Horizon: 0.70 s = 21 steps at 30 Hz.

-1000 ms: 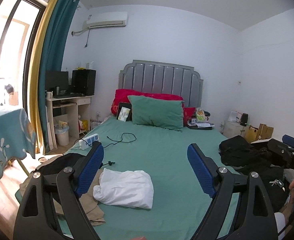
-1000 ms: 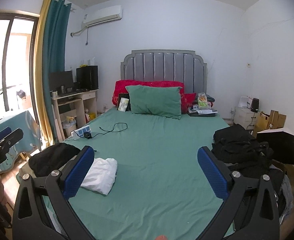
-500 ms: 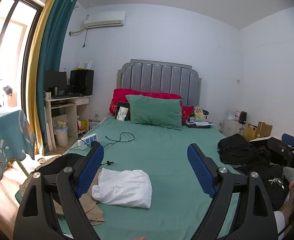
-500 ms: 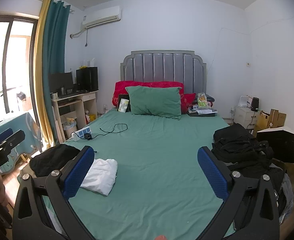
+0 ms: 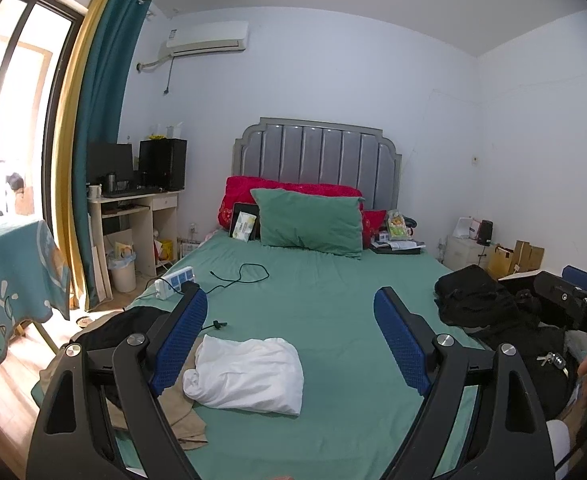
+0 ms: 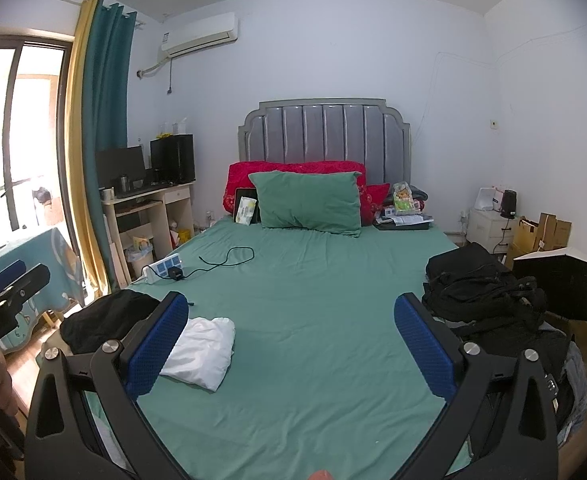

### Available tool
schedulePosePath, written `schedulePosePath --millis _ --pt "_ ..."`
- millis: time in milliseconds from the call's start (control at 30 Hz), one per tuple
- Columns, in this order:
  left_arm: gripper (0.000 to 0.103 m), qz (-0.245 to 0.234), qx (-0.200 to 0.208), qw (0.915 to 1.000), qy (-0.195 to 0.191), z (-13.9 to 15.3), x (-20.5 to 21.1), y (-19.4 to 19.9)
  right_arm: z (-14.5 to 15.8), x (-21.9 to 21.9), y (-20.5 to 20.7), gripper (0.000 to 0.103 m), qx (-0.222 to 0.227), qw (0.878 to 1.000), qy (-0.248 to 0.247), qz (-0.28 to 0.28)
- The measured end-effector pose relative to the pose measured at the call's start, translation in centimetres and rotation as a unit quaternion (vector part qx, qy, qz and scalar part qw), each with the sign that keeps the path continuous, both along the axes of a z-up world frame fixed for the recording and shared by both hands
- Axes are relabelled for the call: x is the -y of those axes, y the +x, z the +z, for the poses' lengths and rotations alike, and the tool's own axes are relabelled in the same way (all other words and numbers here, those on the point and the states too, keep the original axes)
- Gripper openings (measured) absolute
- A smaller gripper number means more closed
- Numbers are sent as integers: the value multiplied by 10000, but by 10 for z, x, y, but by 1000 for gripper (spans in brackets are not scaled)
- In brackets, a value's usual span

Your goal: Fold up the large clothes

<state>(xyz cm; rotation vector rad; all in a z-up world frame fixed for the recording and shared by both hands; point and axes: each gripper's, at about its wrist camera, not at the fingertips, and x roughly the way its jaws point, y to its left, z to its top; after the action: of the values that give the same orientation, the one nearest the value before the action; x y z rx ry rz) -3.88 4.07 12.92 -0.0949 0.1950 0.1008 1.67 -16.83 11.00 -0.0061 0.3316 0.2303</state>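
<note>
A folded white garment lies on the green bed at the near left, partly over a tan garment. A black garment lies at the bed's left edge. A heap of black clothes sits at the right edge. My left gripper is open and empty, held above the bed's foot. My right gripper is open and empty, also above the foot. The right wrist view shows the white garment, the black garment and the black heap.
A green pillow and red pillows lean on the grey headboard. A power strip with a black cable lies on the bed's left. A desk stands left; boxes stand right.
Both grippers stay open and nearly still. The left wrist view has shifted slightly, with the bed and clothes sliding a little left and down in frame.
</note>
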Motion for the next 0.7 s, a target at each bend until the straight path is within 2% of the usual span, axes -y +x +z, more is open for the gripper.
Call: schedulePosePath --millis 700 --pt "88 -56 -24 10000 35 -4 -8 0 -2 -11 -4 102 3 10000 -36 -13"
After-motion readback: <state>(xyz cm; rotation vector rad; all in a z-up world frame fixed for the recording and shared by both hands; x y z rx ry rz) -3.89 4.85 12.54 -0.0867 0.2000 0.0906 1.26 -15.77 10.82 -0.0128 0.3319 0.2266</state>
